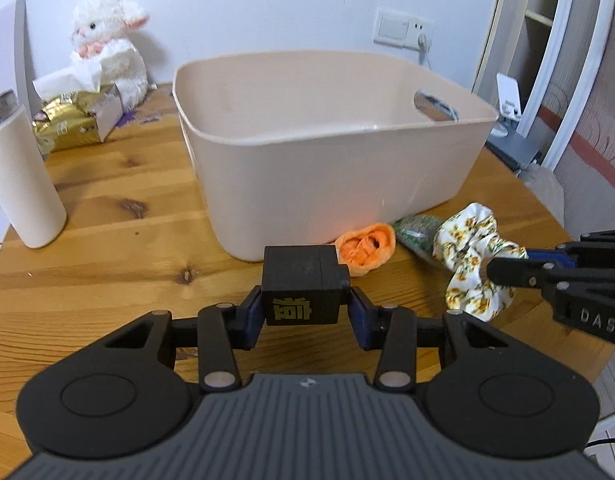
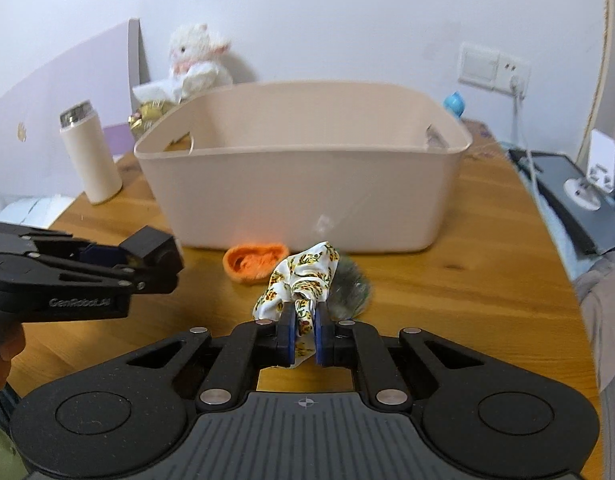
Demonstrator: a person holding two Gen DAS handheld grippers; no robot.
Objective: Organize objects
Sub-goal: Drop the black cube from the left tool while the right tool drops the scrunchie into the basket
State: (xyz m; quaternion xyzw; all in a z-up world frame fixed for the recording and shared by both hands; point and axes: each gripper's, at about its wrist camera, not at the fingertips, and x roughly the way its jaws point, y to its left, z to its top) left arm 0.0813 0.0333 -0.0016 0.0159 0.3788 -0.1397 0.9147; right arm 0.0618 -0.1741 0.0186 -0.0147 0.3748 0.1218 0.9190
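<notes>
Your left gripper has its jaws clamped on a black cube with a gold character on its near face; the blue pads press its two sides, at the lower centre of the left wrist view. Your right gripper has its jaws drawn nearly together, pinching a fold of the floral scrunchie, whose white and yellow cloth bunches up above the pads in the lower middle of the right wrist view. Just behind the scrunchie lies a greenish glittery object, blurred, and to its left an orange knitted piece rests on the wooden table, close to the front wall of the beige plastic bin. The bin fills the centre of both views, its handle slots cut in the end walls. From the left wrist, the cube sits in front of the bin's near corner, with the orange piece just to its upper right and the scrunchie further right, where the right gripper's fingers come in from the frame edge. At the left of the table stands a white bottle with a metal cap; behind it are a gold tissue pack and a white plush toy against the pale wall. A wall socket sits at upper right.
</notes>
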